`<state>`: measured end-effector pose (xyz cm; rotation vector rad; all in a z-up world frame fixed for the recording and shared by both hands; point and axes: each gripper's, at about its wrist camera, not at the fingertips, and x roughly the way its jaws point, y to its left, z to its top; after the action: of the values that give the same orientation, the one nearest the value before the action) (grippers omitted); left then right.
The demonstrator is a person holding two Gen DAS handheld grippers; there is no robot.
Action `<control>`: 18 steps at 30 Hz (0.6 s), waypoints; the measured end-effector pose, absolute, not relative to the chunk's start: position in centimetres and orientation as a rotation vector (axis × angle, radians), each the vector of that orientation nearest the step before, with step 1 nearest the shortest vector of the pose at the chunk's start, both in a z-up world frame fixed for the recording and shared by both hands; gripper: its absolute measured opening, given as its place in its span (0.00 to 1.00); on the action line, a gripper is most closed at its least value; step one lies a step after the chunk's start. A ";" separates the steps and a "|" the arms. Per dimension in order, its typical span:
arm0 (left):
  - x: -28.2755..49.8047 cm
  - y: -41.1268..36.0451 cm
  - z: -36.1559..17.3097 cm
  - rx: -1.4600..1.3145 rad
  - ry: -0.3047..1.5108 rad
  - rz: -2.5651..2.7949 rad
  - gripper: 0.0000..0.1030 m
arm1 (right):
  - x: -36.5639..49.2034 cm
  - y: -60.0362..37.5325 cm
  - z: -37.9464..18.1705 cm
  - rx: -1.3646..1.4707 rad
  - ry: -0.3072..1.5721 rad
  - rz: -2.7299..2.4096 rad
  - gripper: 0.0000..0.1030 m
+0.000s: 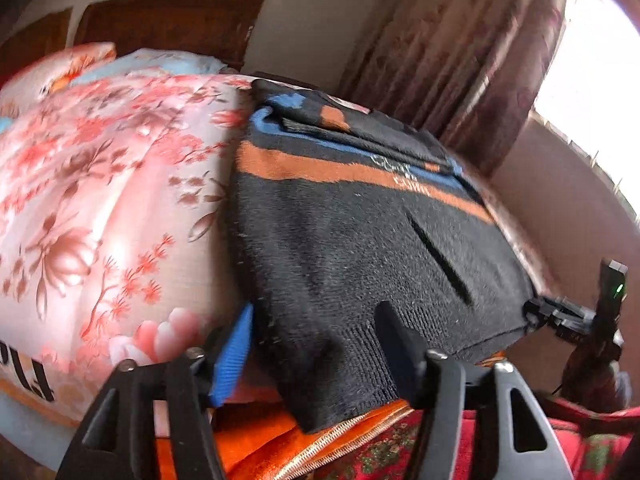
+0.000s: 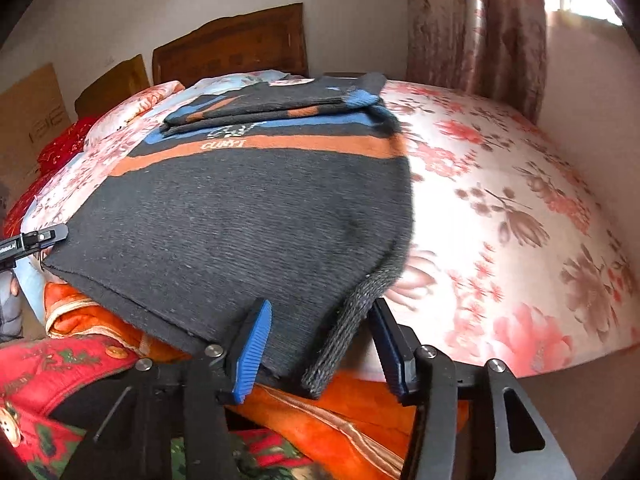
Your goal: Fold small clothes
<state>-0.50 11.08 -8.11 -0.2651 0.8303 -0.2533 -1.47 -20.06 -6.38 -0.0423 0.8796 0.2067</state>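
Observation:
A small black knit sweater (image 1: 352, 236) with orange and blue stripes lies on the floral bed cover, sleeves folded over its upper part. It also shows in the right wrist view (image 2: 240, 216). My left gripper (image 1: 316, 332) stands open around the sweater's ribbed hem at its left corner. My right gripper (image 2: 320, 320) stands open around the hem's right corner, where the ribbed edge curls up. The right gripper also shows in the left wrist view (image 1: 560, 316) at the hem's far corner. The left gripper's tip shows in the right wrist view (image 2: 36, 240).
The pink floral bed cover (image 2: 500, 200) spreads to the sides. An orange blanket (image 1: 272, 432) and a red patterned garment (image 2: 60, 392) lie under the hem at the bed's near edge. Wooden headboard (image 2: 232, 48), pillows, curtain (image 1: 460, 60) and window are behind.

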 end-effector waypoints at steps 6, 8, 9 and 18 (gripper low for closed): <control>0.6 10.1 -8.1 -0.174 0.851 -0.124 0.63 | -1.6 -20.6 -6.4 -0.014 0.870 0.212 1.00; 1.0 9.8 -8.0 -0.156 0.870 -0.114 0.63 | -1.6 -20.6 -6.4 -0.016 0.868 0.209 1.00; 1.2 9.6 -8.0 -0.147 0.877 -0.107 0.63 | -1.6 -20.5 -6.4 -0.021 0.868 0.208 1.00; 2.2 8.8 -7.8 -0.122 0.901 -0.079 0.42 | 0.2 -20.4 -6.4 0.001 0.866 0.211 1.00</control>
<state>2.17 8.80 -7.84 -0.1220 0.9008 -0.0787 0.19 -20.39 -6.43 0.0011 0.8659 0.2114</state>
